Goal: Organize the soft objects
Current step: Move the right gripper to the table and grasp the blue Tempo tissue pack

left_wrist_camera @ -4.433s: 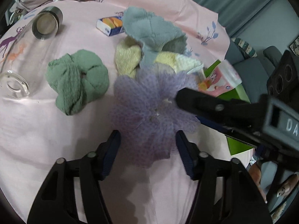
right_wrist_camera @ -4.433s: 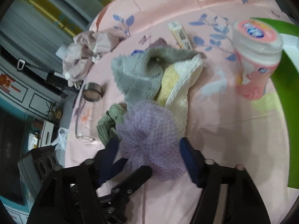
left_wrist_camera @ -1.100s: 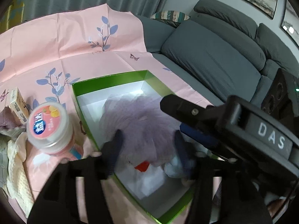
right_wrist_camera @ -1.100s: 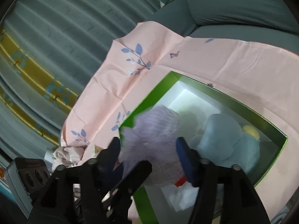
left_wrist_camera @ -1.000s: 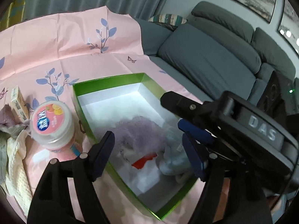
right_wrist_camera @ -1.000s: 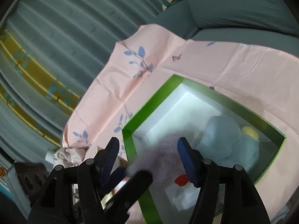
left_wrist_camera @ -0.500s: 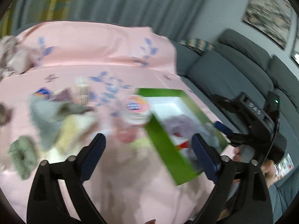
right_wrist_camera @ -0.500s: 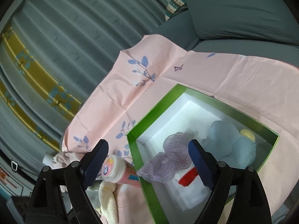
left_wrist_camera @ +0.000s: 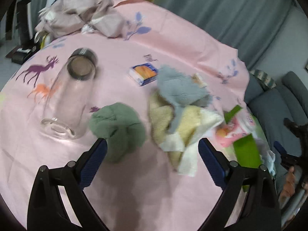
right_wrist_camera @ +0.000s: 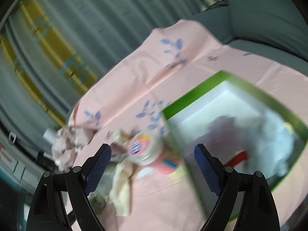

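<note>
My left gripper [left_wrist_camera: 153,147] is open and empty above the pink tablecloth [left_wrist_camera: 134,182]. Just beyond its left finger lies a crumpled green cloth [left_wrist_camera: 117,127]. Past the right finger lies a yellow and white towel [left_wrist_camera: 181,130] with a grey cloth [left_wrist_camera: 181,90] on top of it. My right gripper [right_wrist_camera: 153,154] is open and empty too. Beyond it stands the green box [right_wrist_camera: 194,94], which holds the purple mesh pouf [right_wrist_camera: 221,130] and a pale blue plush [right_wrist_camera: 273,142]. The right wrist view is blurred.
A clear glass bottle [left_wrist_camera: 69,96] lies at the left, a small blue and orange packet [left_wrist_camera: 143,74] behind the cloths. A pink jar [right_wrist_camera: 146,150] stands beside the box. A crumpled mauve cloth [left_wrist_camera: 80,15] sits at the table's far edge. A grey sofa [left_wrist_camera: 279,104] is at the right.
Both grippers let go of the purple pouf, which now lies in the green box. The left gripper swung away left to the cloths; the right one drew back and left of the box.
</note>
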A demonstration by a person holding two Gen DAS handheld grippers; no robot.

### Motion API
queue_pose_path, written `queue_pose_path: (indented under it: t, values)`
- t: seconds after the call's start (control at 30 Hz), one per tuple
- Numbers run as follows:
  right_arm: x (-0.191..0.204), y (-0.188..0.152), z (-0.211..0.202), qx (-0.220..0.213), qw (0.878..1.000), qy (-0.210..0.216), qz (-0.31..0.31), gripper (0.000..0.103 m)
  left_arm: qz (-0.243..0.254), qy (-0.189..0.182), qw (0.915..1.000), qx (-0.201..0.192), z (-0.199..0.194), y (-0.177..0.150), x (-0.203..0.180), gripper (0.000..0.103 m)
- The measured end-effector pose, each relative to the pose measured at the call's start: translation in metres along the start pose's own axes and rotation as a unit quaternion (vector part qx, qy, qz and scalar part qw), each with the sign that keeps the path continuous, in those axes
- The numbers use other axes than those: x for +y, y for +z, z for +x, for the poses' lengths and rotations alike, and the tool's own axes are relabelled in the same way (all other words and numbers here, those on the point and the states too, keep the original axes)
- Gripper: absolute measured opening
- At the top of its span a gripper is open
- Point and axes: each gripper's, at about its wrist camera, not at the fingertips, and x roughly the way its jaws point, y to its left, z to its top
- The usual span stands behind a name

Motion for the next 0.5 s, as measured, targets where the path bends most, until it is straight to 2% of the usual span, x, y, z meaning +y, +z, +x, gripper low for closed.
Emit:
queue_pose_path:
  t: [0.1, 0.23, 0.4, 0.47, 0.5]
  values:
    - [0.024, -0.011, 0.015, 0.035, 0.999, 0.019, -0.033, 0.089, -0.02, -0.012, 0.9997, -0.005, 0.001, -0.002, 0.008, 0.093]
    - [0.067, -0.025, 0.042, 0.097, 0.991, 0.029, -0.087, 0.089, -0.022, 0.024, 0.9993, -0.021, 0.0, 0.004, 0.02, 0.087]
    - [0.148, -0.039, 0.091, 0.179, 0.969, 0.026, -0.168, 0.089, -0.051, 0.015, 0.9986, -0.009, 0.0, 0.008, 0.032, 0.072]
    - [0.178, -0.04, 0.113, 0.2, 0.961, 0.031, -0.189, 0.089, -0.057, 0.016, 0.9983, 0.0, 0.001, 0.01, 0.035, 0.056]
    - [0.193, -0.04, 0.126, 0.21, 0.957, 0.03, -0.2, 0.089, -0.059, 0.011, 0.9982, 0.005, 0.002, 0.011, 0.036, 0.054]
